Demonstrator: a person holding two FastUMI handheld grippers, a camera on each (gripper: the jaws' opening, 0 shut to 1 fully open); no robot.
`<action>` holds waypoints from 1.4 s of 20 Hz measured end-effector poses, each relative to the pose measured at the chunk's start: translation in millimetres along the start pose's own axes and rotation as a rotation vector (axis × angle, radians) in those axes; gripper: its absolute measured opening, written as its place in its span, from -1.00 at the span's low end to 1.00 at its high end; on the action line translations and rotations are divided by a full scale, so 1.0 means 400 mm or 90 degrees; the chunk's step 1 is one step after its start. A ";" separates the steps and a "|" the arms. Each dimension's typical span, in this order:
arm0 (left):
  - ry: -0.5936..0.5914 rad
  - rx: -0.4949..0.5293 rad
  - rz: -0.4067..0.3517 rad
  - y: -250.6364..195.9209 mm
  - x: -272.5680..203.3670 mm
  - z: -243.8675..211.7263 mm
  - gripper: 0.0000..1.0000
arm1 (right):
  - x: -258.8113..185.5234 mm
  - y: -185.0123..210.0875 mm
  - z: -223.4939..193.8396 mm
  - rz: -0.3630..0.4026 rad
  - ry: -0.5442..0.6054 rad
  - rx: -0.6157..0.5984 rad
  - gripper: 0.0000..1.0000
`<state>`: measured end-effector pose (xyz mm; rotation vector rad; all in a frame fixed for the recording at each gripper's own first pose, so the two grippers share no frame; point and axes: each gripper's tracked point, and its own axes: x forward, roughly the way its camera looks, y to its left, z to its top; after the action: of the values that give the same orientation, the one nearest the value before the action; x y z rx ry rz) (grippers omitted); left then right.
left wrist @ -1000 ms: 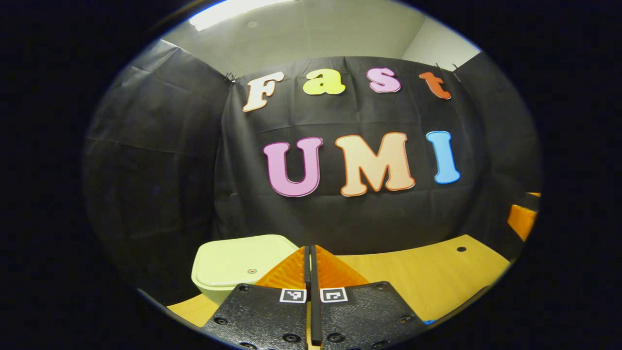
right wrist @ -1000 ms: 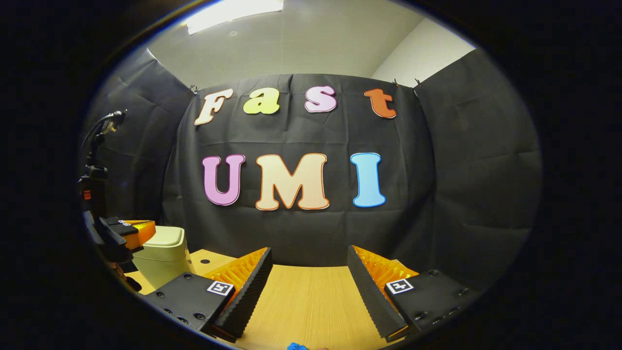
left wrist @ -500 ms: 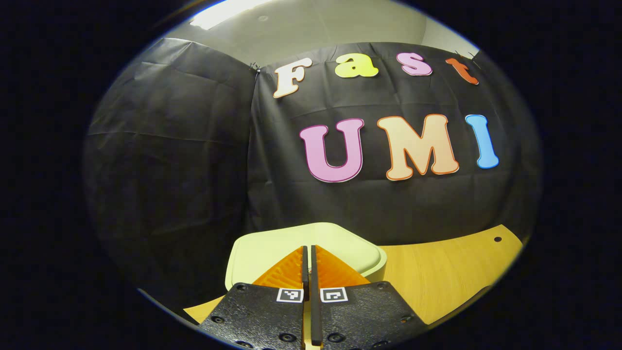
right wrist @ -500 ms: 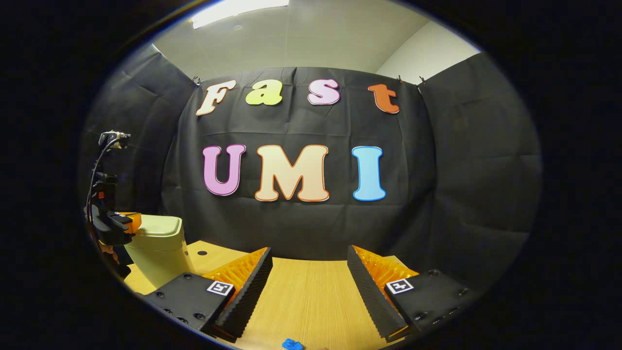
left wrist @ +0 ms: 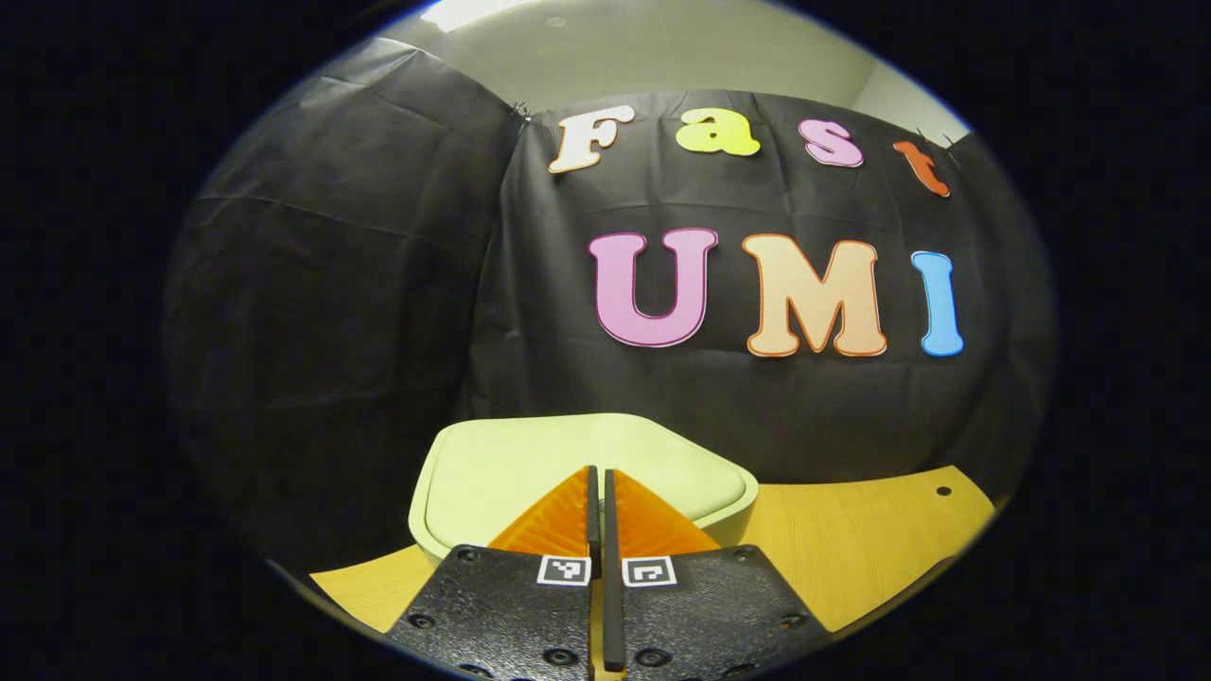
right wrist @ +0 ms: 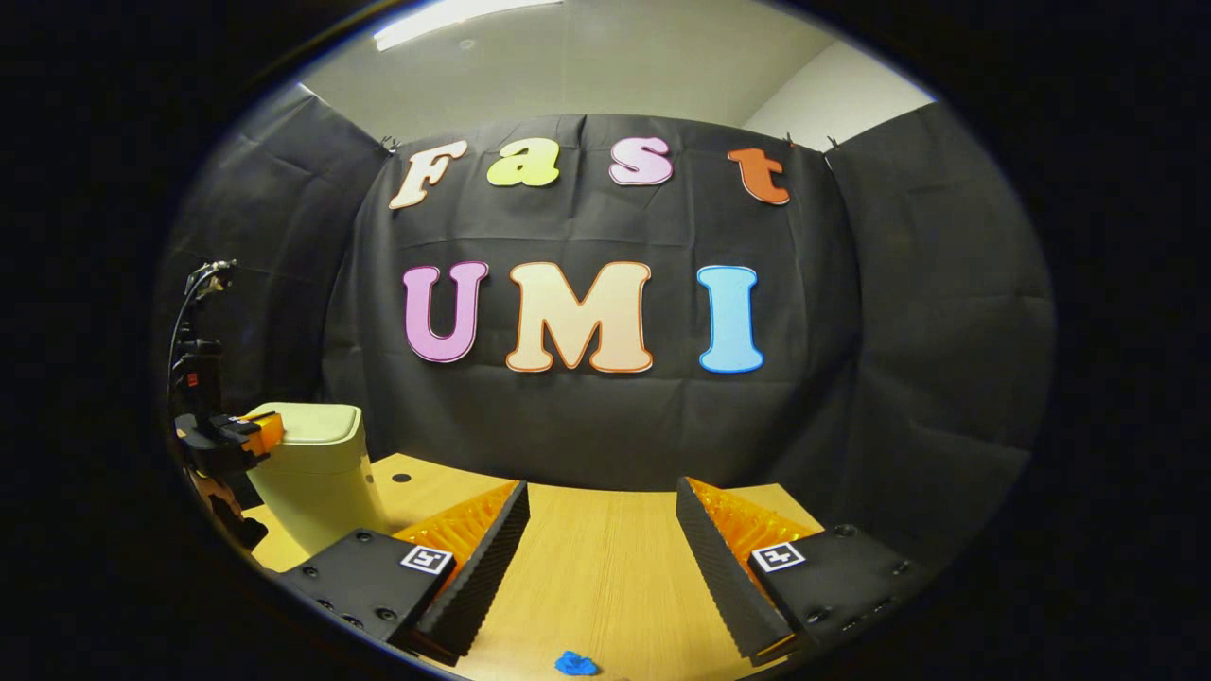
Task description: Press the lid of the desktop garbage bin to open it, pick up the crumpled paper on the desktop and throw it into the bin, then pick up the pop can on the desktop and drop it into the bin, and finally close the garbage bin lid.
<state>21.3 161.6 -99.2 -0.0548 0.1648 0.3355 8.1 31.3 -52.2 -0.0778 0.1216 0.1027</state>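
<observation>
Nearby, blue scrap (right wrist: 575, 664), wooden desktop (right wrist: 605, 567)

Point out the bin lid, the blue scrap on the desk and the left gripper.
Bin lid (left wrist: 530, 463), left gripper view: its flat top.
Blue scrap (right wrist: 574, 664), right gripper view: its middle.
Left gripper (right wrist: 270, 430), right gripper view: between its fingertips.

Black cloth walls (right wrist: 908, 378) enclose a light wooden table (right wrist: 605, 567) under a pale ceiling (right wrist: 587, 66) with what seems a strip light (right wrist: 454, 9).
</observation>
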 end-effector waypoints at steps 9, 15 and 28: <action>-0.031 -0.035 -0.059 -0.066 -0.043 0.058 -0.24 | 0.033 -0.008 -0.059 0.018 0.048 0.006 0.97; -0.083 -0.045 -0.117 -0.120 -0.133 0.133 0.80 | 0.073 0.038 -0.209 0.074 0.158 -0.010 1.00; -0.101 0.015 -0.075 -0.044 -0.248 0.168 0.87 | 0.059 0.047 -0.686 0.116 0.441 -0.132 1.00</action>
<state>-54.8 118.3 -15.7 -0.0149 0.0075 0.2191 -2.6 29.4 -328.2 -0.3081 0.8106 0.2677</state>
